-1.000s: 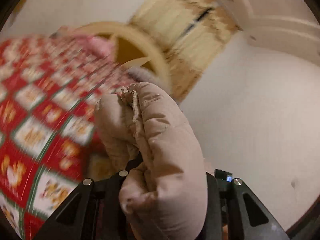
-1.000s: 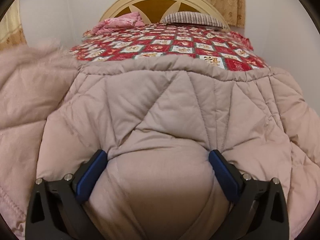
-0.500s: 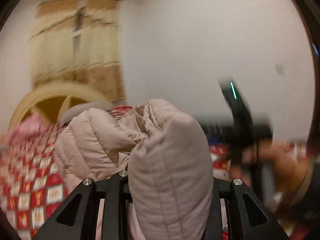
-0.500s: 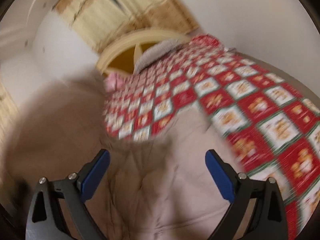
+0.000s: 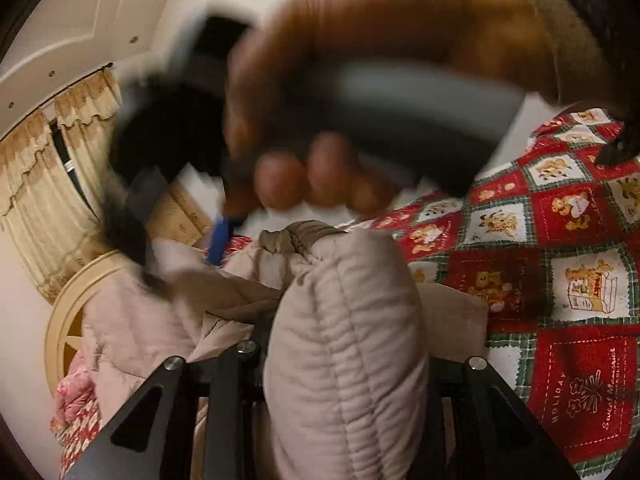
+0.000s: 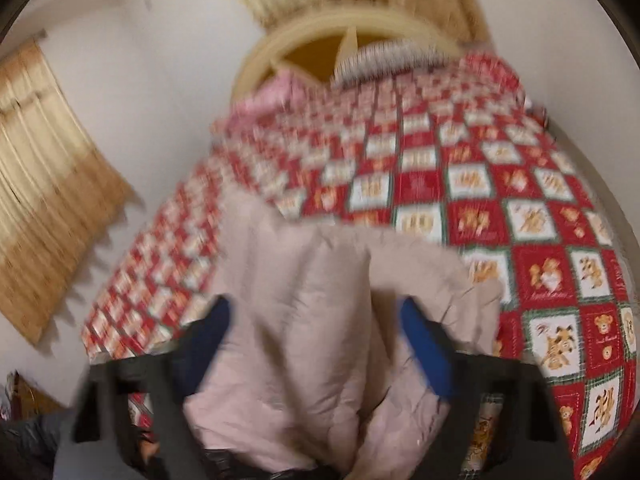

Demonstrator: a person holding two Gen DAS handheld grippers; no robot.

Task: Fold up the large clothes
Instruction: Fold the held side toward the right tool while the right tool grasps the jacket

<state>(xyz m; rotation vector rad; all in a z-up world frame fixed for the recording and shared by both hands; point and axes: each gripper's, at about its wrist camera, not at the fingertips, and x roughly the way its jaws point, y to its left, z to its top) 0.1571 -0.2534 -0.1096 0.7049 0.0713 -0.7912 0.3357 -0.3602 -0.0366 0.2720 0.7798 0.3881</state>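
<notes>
- the puffy pink coat (image 6: 304,320) was spread wide over the near end of the bed a moment ago. now it is bunched up into a tall lump on the red checked bedspread (image 6: 540,240).
- the right gripper (image 6: 316,344) was wide open a second ago. now its jaws are closing, with a thick fold of the coat between the blue pads (image 6: 424,344). the picture is blurry, so i cannot tell if the pads press on the coat yet.
- the left gripper (image 5: 340,376) had a fat roll of the coat before and it has it now too. the roll fills the gap between its jaws. its jaws are opening a little, yet the roll looks squeezed between them.
- the left wrist view has swung round. before it saw the wall and the curtain (image 5: 36,184). now the person's hand (image 5: 360,92) with the other gripper is right in front of it, near and blurry.
- i think this means one side of the coat is being carried over to the other side, so a fold is partly done.
- the right gripper points down at the coat, with the headboard (image 6: 344,40) far behind. the left gripper points almost flat across the bed.
</notes>
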